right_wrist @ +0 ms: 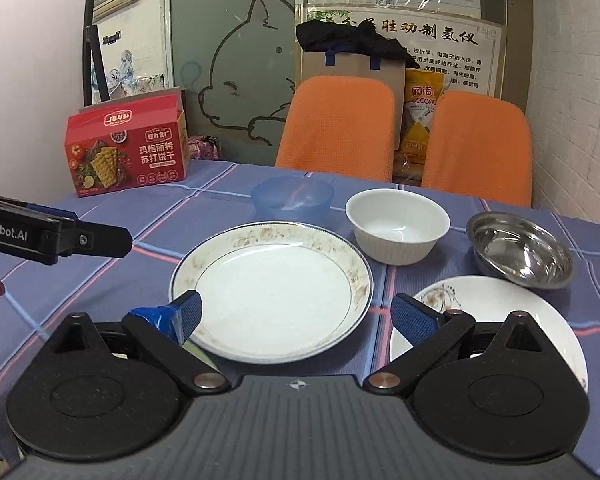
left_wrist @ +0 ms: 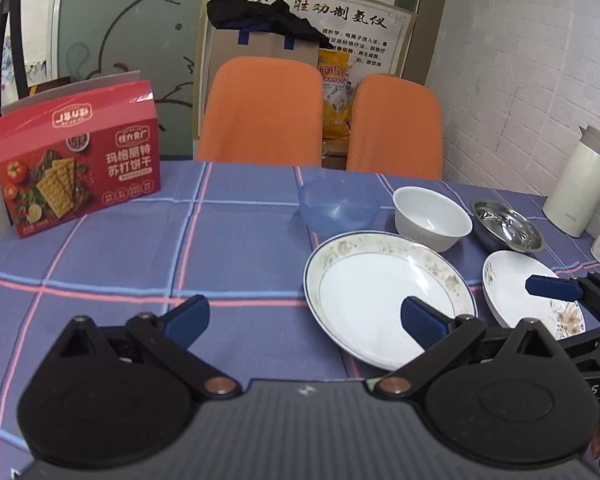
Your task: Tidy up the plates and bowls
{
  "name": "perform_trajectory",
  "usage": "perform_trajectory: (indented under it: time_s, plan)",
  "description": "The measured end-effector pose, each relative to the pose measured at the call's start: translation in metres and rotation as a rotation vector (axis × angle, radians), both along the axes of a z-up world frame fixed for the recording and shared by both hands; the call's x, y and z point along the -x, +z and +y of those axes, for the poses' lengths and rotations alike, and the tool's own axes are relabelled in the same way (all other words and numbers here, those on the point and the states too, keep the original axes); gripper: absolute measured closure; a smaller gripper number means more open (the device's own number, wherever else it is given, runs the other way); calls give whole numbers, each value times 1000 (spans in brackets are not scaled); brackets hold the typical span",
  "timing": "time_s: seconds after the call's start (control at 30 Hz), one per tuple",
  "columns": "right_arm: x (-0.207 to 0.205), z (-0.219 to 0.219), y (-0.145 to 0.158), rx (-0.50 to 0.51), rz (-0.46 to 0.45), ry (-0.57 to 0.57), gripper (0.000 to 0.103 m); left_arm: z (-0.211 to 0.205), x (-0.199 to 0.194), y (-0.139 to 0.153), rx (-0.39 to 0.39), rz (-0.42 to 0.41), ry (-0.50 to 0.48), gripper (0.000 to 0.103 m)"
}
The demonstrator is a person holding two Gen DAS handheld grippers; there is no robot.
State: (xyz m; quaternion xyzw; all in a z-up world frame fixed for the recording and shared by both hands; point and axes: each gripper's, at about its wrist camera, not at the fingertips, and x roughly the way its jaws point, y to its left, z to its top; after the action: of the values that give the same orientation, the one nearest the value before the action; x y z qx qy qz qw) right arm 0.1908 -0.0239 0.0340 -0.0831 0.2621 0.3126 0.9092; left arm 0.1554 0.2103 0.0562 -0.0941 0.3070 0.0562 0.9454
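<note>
Hovering low over the near edge of the table (right_wrist: 100,280), both grippers have their jaws spread wide with nothing between them. The left gripper (left_wrist: 304,316) sits over bare checked tablecloth, its right pad overlapping the near rim of the large plate (left_wrist: 364,280) in the left wrist view. The right gripper (right_wrist: 296,316) hangs to its right, its fingers framing the gap between the large plate (right_wrist: 272,284) and the small plate (right_wrist: 500,312); a piece of blue tape wraps its left finger.

Both plates lie flat toward the near right of the table, just beside each other and not touching. Behind them stands a row of three bowls: a translucent blue bowl (right_wrist: 292,198) behind the large plate, a white bowl (right_wrist: 396,224) to its right, and a steel bowl (right_wrist: 520,250) further right, just behind the small plate and apparently touching its rim.

A red cracker box (left_wrist: 80,160) stands near the far left corner. A cream thermos jug (left_wrist: 580,184) stands by the right edge. Two orange chairs (left_wrist: 260,112) are at the far edge.
</note>
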Motion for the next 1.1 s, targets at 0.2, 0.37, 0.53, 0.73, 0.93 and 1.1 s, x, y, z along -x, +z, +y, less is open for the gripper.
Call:
perform_trajectory:
  time_s: [0.2, 0.37, 0.53, 0.73, 0.93, 1.1]
  plan:
    - [-52, 24, -23, 50, 67, 19, 14, 11, -58, -20, 39, 93, -7, 2]
    - [-71, 39, -43, 98, 140, 20, 13, 20, -65, -29, 57, 112, 6, 2]
    - [-71, 50, -46, 108, 145, -10, 13, 30, -65, -36, 51, 126, 30, 2]
    - [-69, 50, -45, 74, 155, 38, 14, 29, -71, -46, 67, 145, 11, 2]
    - [-61, 49, -55, 70, 177, 37, 14, 21, -84, -62, 73, 175, -12, 2]
    - [-60, 45, -59, 36, 142, 47, 13, 14, -89, -71, 2, 187, -10, 4]
